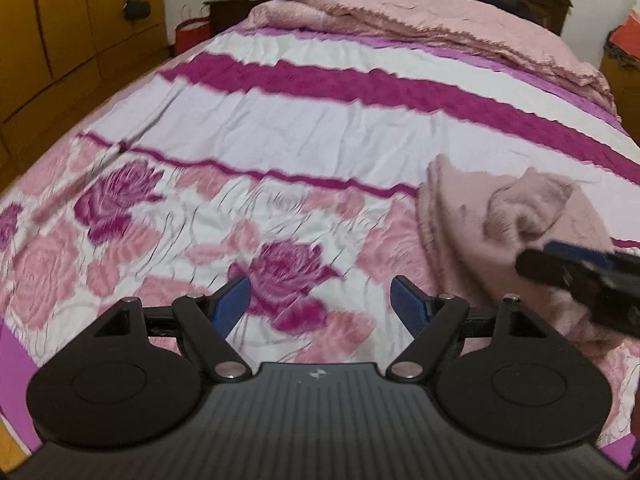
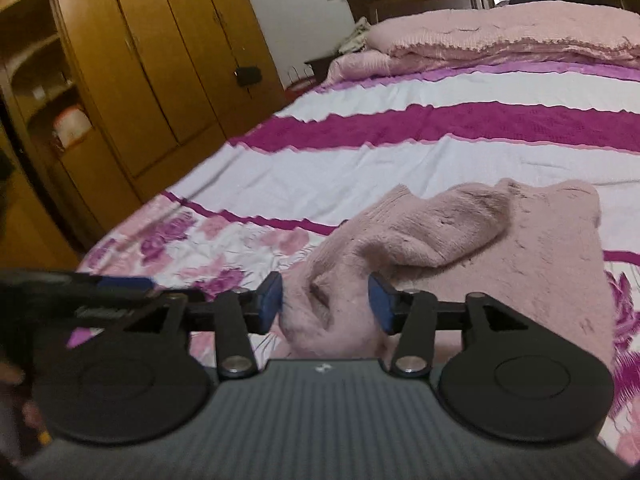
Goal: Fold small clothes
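The floral pink-and-magenta striped bedsheet (image 1: 280, 120) fills both views. At four o'clock in the left view lies the fuzzy pale-pink small garment (image 2: 460, 240), one flap folded over. The left gripper (image 1: 320, 300) gapes wide, empty. The right gripper (image 2: 325, 302) stands half-parted, fabric between but apparently unpinched. A fold seems just laid; next needs regrasping an edge.

Floral striped bedsheet (image 1: 280, 128), pink quilt (image 1: 400, 12), wooden wardrobe (image 2: 160, 60), red bag (image 1: 192, 34) beside the bed.
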